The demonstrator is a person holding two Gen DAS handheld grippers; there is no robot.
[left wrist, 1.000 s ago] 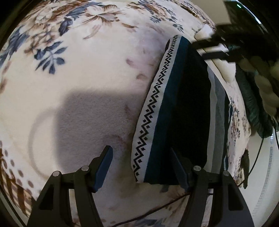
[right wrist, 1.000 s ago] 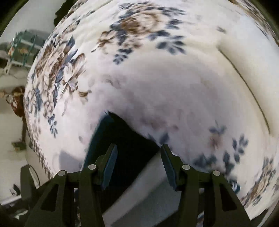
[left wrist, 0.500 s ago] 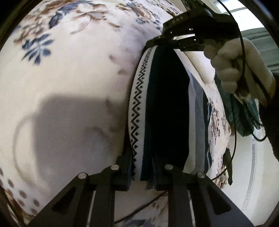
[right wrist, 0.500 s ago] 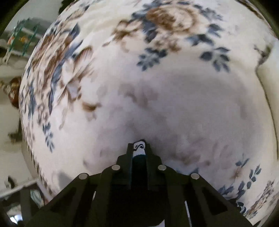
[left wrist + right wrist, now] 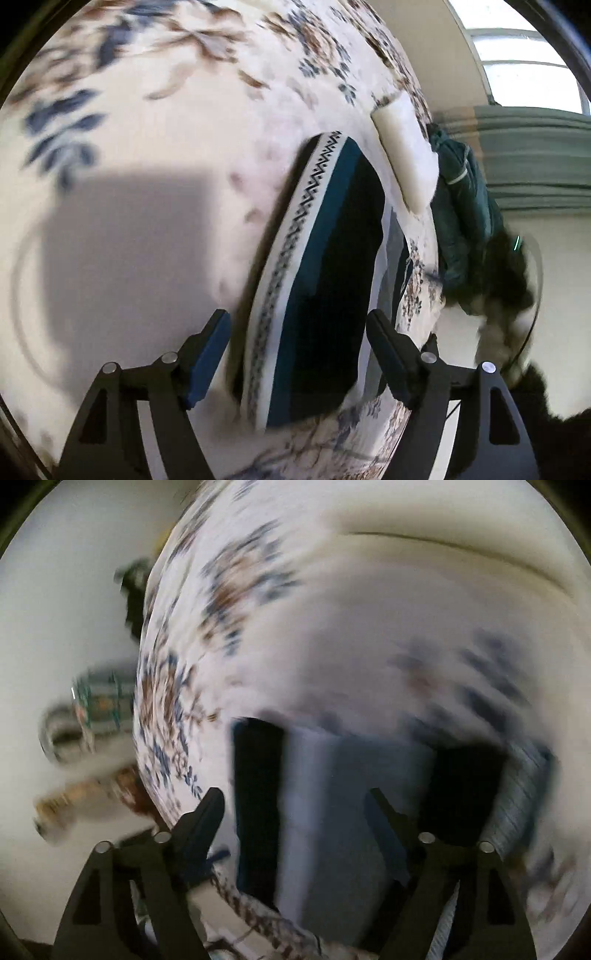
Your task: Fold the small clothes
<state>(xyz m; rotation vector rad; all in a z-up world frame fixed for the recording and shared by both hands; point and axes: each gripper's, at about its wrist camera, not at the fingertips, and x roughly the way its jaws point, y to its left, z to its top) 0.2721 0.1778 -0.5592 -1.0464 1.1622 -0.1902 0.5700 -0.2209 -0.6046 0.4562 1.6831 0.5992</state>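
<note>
**Both claws spread, nothing held**

Left gripper (image 5: pixel 299 354): jaws just opened wide, straddling the near end of the folded dark garment (image 5: pixel 332 266), pads clear of it. Garment flat on the floral blanket (image 5: pixel 147 184). Right gripper (image 5: pixel 295 823): also just opened, empty, over blurred cloth

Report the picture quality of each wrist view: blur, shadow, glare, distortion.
Left wrist view: mostly sharp on the folded garment, a hard-edged grey shadow on the floral blanket, the window blown out, and fisheye bulge. Right wrist view: heavy motion smear throughout, the blanket's flowers streaked and the dark cloth edges soft; only the right gripper stays crisp.
</note>
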